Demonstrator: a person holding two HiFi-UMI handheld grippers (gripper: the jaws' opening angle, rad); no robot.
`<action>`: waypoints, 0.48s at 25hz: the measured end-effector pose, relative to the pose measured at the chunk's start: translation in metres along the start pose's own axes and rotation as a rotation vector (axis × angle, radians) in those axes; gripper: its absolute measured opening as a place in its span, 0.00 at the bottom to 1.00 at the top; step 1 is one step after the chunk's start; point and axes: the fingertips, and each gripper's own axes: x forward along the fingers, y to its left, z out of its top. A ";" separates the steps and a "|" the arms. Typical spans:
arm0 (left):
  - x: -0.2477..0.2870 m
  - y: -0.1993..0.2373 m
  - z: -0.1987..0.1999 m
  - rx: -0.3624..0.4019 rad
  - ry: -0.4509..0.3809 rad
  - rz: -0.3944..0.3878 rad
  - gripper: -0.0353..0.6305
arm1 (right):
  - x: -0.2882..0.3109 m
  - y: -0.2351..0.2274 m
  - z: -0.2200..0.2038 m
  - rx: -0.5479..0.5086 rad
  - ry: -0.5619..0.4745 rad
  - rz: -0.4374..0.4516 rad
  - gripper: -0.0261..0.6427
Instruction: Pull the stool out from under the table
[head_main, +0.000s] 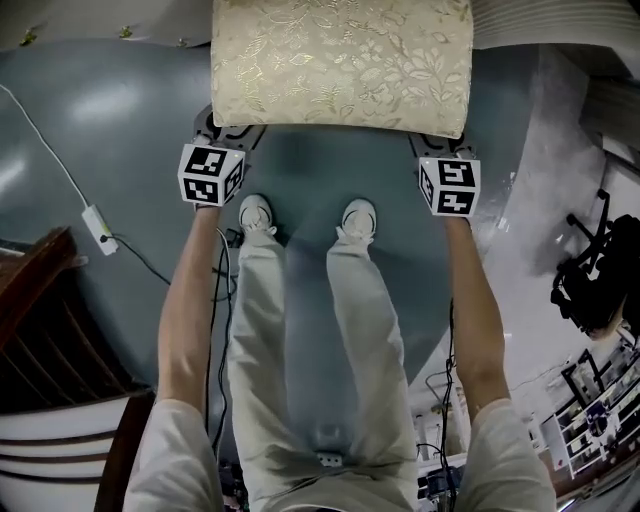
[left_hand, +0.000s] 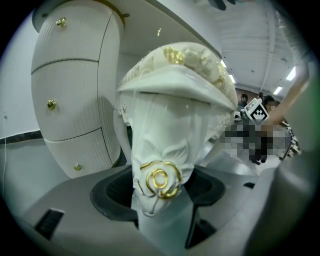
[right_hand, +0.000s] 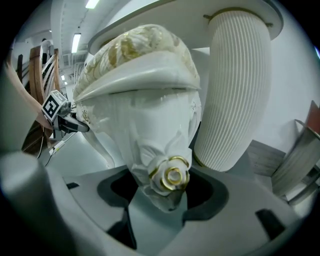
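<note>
Grey-blue glossy floor fills the head view. The cream stool with a gold leaf-patterned cushion sits at 12 o'clock, just ahead of the person's white shoes. The left claw is closed round the stool's white carved leg with a gold rose at the cushion's 7 o'clock corner. The right claw is closed likewise on the matching leg at 5 o'clock. Both sets of jaws stand fairly wide, since the legs are thick, and the dark pads press each leg's sides.

I judge the grip made and the pull well along, as nearly the whole cushion shows clear from above. Its far edge is cut by the frame, though. In the gripper views the white bench with ribbed drawer fronts and gold knobs and its ribbed white column stand close behind the stool, with the bench top overhanging (so I cannot tell whether the rear legs are free). What is left is probably a short last draw towards 6 o'clock, then letting go.

Room is tightest at 6 o'clock, where the feet stand near the stool's front edge. A dark wooden chair lies at 8 o'clock, a white cable with its adapter at 9 o'clock and black equipment at 3 o'clock, all well apart from the stool.
</note>
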 end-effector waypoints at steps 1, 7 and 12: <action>-0.007 -0.005 -0.008 -0.001 -0.001 0.000 0.49 | -0.006 0.007 -0.007 -0.003 0.002 0.001 0.44; -0.028 -0.018 -0.026 -0.002 0.012 -0.006 0.49 | -0.024 0.024 -0.023 -0.006 0.022 -0.001 0.44; -0.034 -0.022 -0.029 0.011 0.036 -0.022 0.49 | -0.034 0.031 -0.031 0.019 0.032 -0.011 0.44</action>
